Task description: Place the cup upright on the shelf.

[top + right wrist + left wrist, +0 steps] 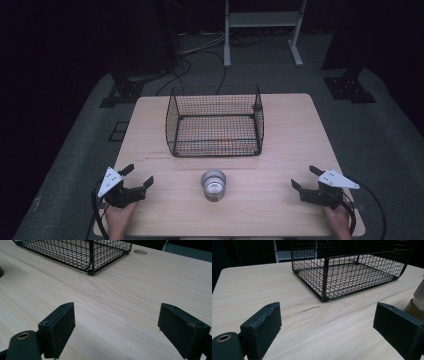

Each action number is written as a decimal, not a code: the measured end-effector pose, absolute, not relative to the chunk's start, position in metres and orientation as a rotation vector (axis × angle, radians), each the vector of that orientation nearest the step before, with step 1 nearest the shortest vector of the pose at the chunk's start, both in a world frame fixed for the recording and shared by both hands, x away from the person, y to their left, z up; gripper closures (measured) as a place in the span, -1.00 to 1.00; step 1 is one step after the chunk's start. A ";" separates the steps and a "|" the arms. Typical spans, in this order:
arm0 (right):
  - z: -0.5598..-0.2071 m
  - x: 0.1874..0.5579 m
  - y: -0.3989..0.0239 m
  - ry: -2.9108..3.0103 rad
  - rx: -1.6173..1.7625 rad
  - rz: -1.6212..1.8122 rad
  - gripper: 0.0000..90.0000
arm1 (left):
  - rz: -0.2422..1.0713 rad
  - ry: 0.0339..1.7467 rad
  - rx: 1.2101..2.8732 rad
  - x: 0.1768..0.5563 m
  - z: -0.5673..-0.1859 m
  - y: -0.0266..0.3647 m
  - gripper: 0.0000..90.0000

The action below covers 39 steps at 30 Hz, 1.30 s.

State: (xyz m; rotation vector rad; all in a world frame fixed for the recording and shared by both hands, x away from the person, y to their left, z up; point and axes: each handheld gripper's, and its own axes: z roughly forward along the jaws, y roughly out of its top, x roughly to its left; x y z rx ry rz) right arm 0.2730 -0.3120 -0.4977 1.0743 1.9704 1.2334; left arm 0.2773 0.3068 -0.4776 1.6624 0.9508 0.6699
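Both tongs, left [137, 178] and right [304, 178], are resting spread and empty on the table [280, 150]. The can [213, 184] is standing between them, before the basket [215, 121]; reaching for it likely comes next.

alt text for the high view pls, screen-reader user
A small metal can stands on a wooden table just in front of an empty black wire basket. The left gripper and right gripper, each in a hand at the near corners, have open jaws holding nothing, well apart from the can.
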 end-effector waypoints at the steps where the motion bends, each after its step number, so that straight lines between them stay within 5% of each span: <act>1: -0.498 0.273 -0.312 1.971 1.073 1.233 -0.70 | 0.669 0.950 1.666 0.277 -0.477 0.306 -0.84; 28: -0.498 0.273 -0.311 1.973 1.078 1.215 -0.70 | 0.628 0.827 1.665 0.278 -0.459 0.288 -0.86; 39: -0.498 0.273 -0.311 1.972 1.079 1.214 -0.70 | 0.586 0.713 1.789 0.278 -0.446 0.274 -0.87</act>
